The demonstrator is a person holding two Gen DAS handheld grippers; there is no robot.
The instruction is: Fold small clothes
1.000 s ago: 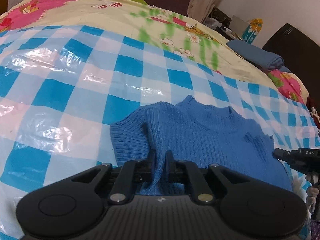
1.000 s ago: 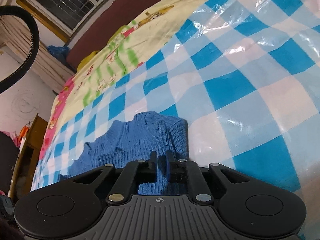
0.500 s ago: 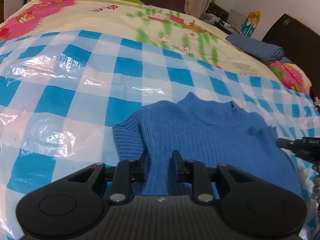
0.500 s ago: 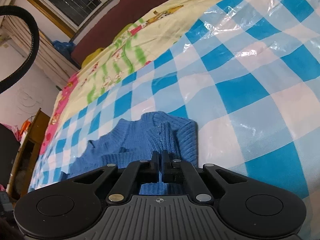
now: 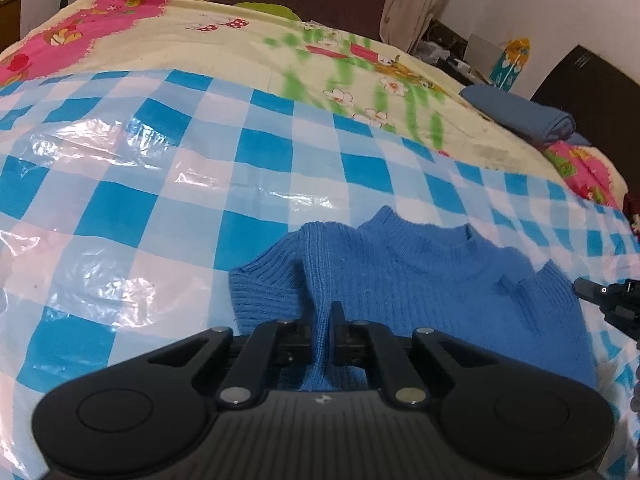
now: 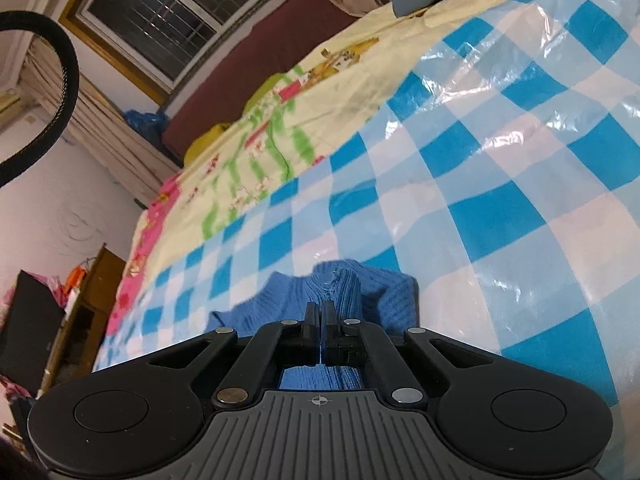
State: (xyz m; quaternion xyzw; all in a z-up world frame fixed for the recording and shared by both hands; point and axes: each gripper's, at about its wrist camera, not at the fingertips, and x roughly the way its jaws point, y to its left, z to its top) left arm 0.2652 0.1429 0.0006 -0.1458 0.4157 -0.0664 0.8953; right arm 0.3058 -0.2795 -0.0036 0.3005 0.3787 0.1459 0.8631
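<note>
Gripping a raised pleat of the blue sweater (image 5: 420, 276), our left gripper (image 5: 323, 320) has its fingers (image 5: 339, 316) clamped on the knit near the left shoulder, the fabric pinched up into a ridge between them. Our right gripper (image 6: 321, 314) does the same at the other shoulder: its fingers (image 6: 310, 314) are pressed nearly together, with only a thin fold of the sweater (image 6: 340, 292) between them. In the left wrist view the tip of the right gripper (image 5: 608, 300) shows at the right edge, just beside the sweater's right sleeve.

We see the sweater lying chest-up on a blue-and-white checked plastic sheet (image 5: 168, 184), collar pointing to the far side, short ribbed sleeves spread to left and right. The sheet covers a bed with a floral bedspread (image 5: 240, 44) beyond it. A folded blue cloth (image 5: 520, 114) sits far right on the bed, well apart from the sweater. A barred window (image 6: 180, 4) shows far left in the right wrist view.
</note>
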